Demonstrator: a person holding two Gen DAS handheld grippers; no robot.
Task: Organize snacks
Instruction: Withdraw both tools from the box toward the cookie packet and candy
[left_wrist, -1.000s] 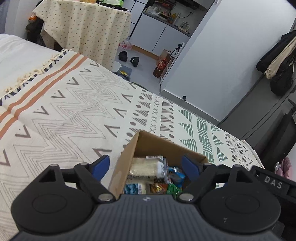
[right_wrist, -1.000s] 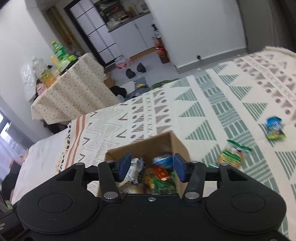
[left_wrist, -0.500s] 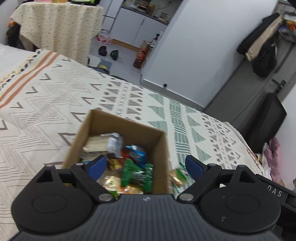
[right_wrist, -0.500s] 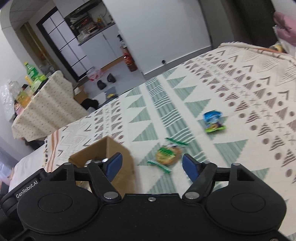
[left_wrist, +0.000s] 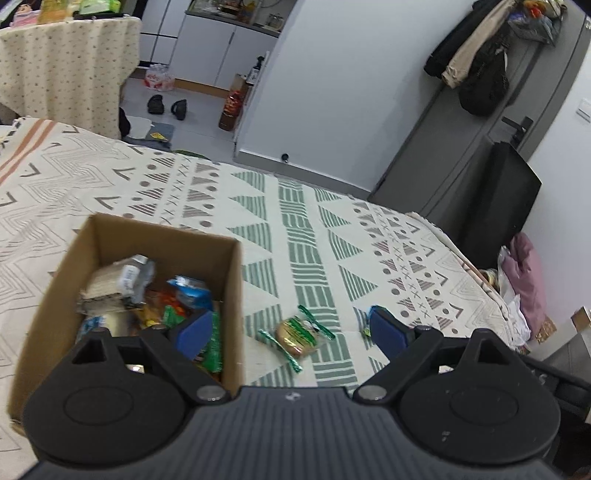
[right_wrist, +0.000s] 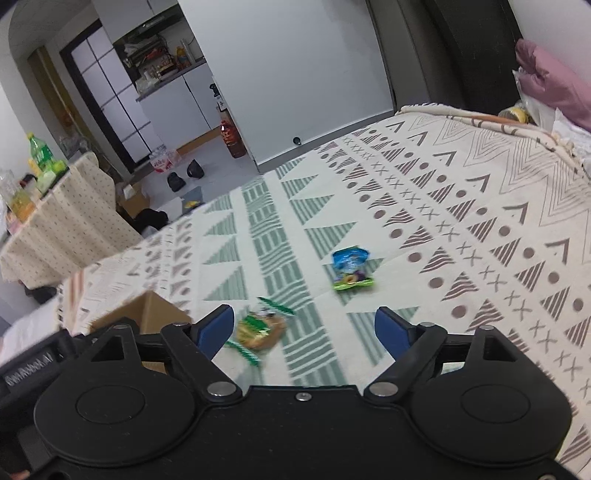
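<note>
Right wrist view shows the right gripper (right_wrist: 303, 328) spread wide and empty above the patterned bedspread (right_wrist: 461, 206). A round biscuit in a clear green-striped wrapper (right_wrist: 260, 328) lies just ahead beside its left finger, long axis slanting; a blue-and-green snack packet (right_wrist: 351, 268) sits farther ahead. The left gripper (left_wrist: 291, 332), equally wide and empty, frames the same biscuit, beside the brown cardboard box (left_wrist: 236, 295).

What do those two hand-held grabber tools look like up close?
Both look alike: the left gripper and right gripper each have a ribbed black body, two round black discs, silver pivot bolts and angled black arms ending in blue finger pads.
</note>
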